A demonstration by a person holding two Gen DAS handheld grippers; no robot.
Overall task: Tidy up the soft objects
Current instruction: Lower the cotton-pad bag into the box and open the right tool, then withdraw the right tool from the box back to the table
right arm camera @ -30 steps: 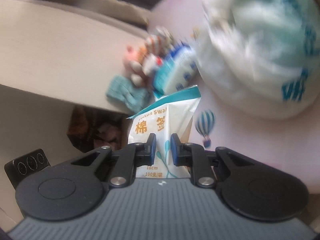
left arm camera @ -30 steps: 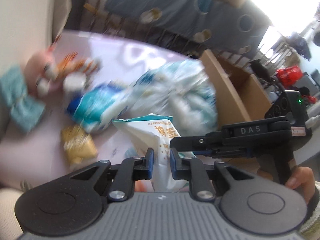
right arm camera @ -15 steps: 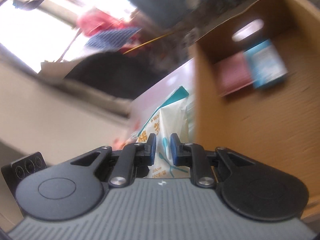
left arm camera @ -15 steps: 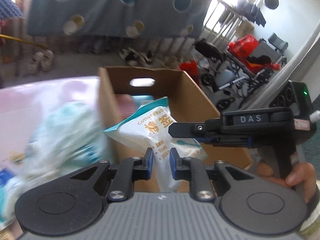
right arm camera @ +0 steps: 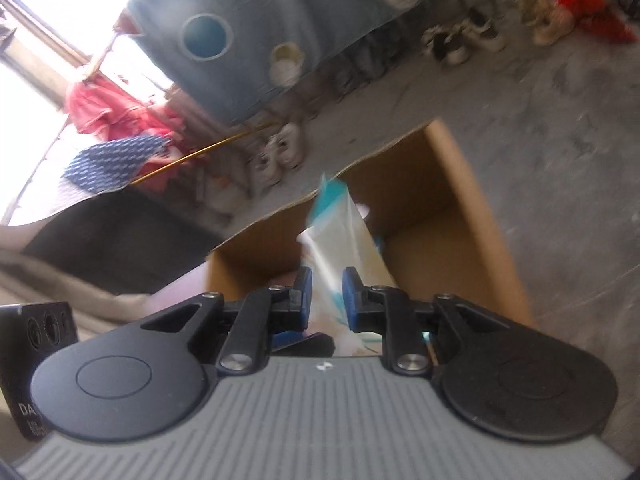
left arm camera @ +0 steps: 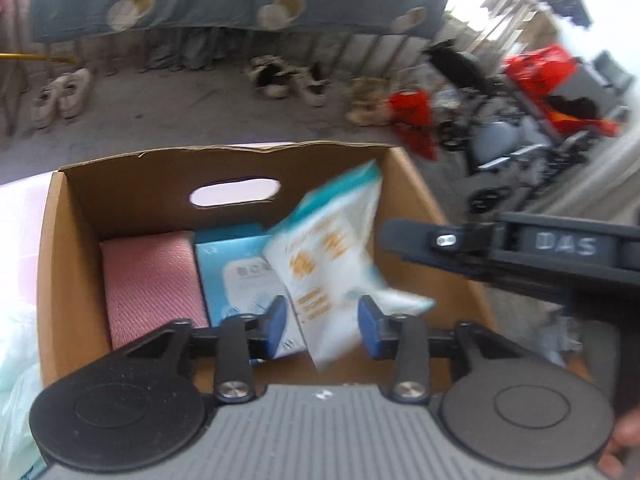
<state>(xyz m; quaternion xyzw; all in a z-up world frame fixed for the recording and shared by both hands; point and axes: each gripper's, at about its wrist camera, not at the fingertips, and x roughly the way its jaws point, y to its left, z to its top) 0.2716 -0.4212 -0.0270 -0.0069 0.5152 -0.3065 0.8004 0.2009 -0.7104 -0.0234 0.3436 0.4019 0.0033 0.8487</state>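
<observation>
A white and teal bag of cotton swabs [left arm camera: 324, 264] hangs over the open cardboard box [left arm camera: 132, 196], blurred by motion. My left gripper [left arm camera: 322, 324] has its jaws opening, the bag between them with a gap on each side. My right gripper [right arm camera: 325, 296] is shut on the same bag [right arm camera: 340, 240] above the box [right arm camera: 452, 240]; its arm [left arm camera: 520, 252] reaches in from the right in the left wrist view. Inside the box lie a pink pack [left arm camera: 152, 280] and a light blue pack [left arm camera: 232, 264].
The box stands at the end of a pink surface [left arm camera: 20, 216], with a pale plastic bag [left arm camera: 16, 360] at its left. Beyond it lies grey floor with pairs of shoes [left arm camera: 60, 96], a blue dotted cloth [right arm camera: 248, 40] and red bags [left arm camera: 412, 120].
Both grippers carried the bag from the pink surface with toys across to above the box. The left jaws have parted from the bag; the right jaws stay on it.
</observation>
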